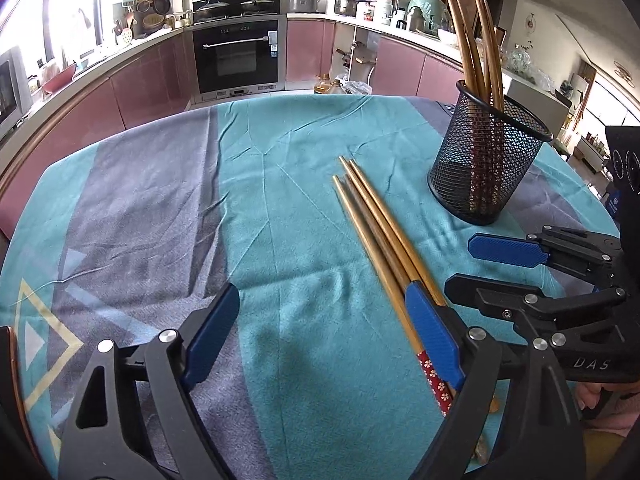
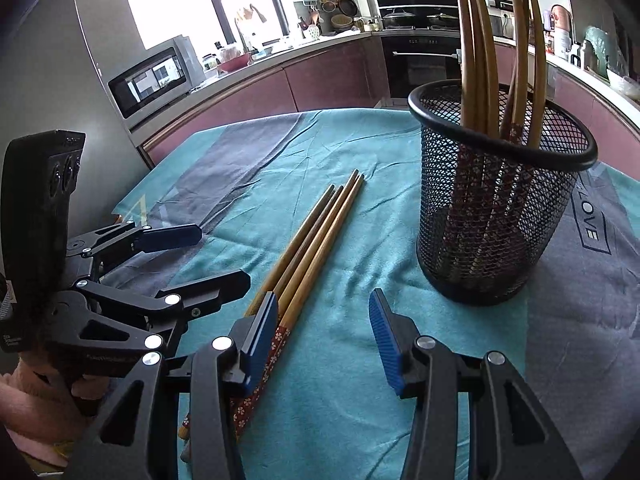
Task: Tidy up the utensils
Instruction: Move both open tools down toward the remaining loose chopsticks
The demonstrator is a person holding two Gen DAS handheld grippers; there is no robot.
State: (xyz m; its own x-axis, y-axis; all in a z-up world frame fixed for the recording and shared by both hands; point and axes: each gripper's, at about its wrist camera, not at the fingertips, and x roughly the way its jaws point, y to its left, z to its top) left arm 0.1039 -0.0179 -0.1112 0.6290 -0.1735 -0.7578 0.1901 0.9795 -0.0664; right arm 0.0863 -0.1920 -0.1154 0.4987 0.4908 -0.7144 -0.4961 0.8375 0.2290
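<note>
Several wooden chopsticks (image 1: 380,236) (image 2: 316,232) with red flowered ends lie side by side on the tablecloth. My left gripper (image 1: 322,292) (image 2: 224,256) is open low over the cloth. Its right finger (image 1: 434,336) lies over the chopsticks' near ends, and nothing is pinched. My right gripper (image 2: 324,296) (image 1: 472,268) is also open with only cloth between its pads. Its left finger (image 2: 260,344) rests over the same chopsticks. A black mesh cup (image 1: 484,160) (image 2: 496,216) stands upright to the right of them and holds several more chopsticks (image 1: 476,48) (image 2: 480,40).
A teal and grey tablecloth (image 1: 168,208) (image 2: 360,360) covers the table. Kitchen counters, an oven (image 1: 238,56) and a microwave (image 2: 152,80) stand beyond the far edge. A hand in a pink sleeve (image 2: 32,408) holds the left gripper.
</note>
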